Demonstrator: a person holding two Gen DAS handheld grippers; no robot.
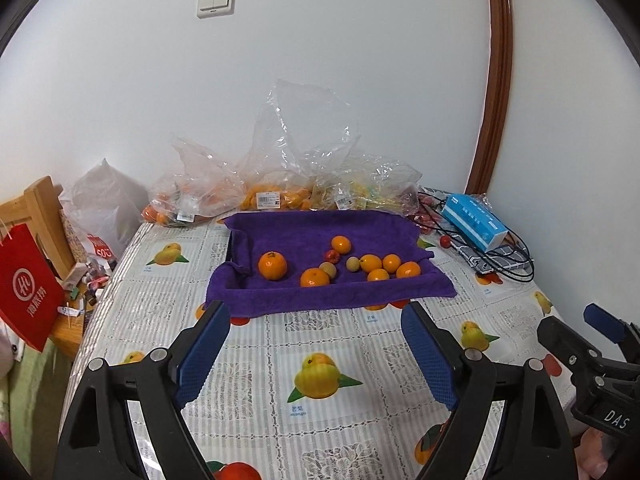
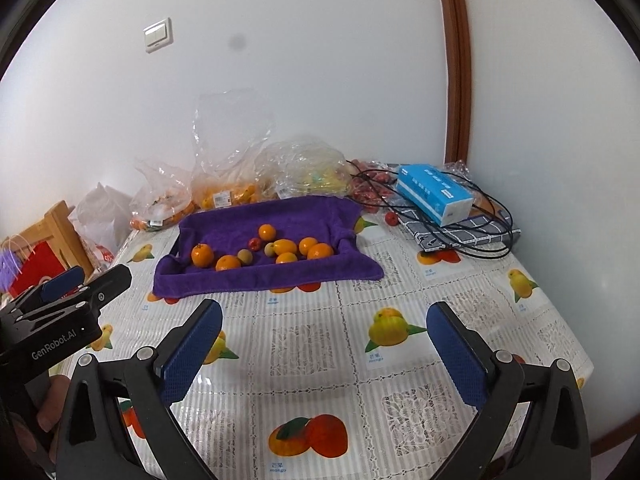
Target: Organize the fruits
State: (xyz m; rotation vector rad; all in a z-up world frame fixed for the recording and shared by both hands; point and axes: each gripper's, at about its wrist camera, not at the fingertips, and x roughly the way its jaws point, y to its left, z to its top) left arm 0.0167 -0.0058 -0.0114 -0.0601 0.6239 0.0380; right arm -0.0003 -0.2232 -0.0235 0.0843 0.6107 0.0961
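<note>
A purple towel lies on the table's far half with loose fruit on it: a large orange at the left, a second orange, a small red fruit, tan round fruits, and a cluster of small oranges at the right. My left gripper is open and empty, short of the towel's near edge. My right gripper is open and empty, over the tablecloth nearer me.
Clear plastic bags of fruit stand behind the towel by the wall. A blue tissue box sits on a checked cloth with black cables at the back right. A red bag and wooden chair stand left of the table.
</note>
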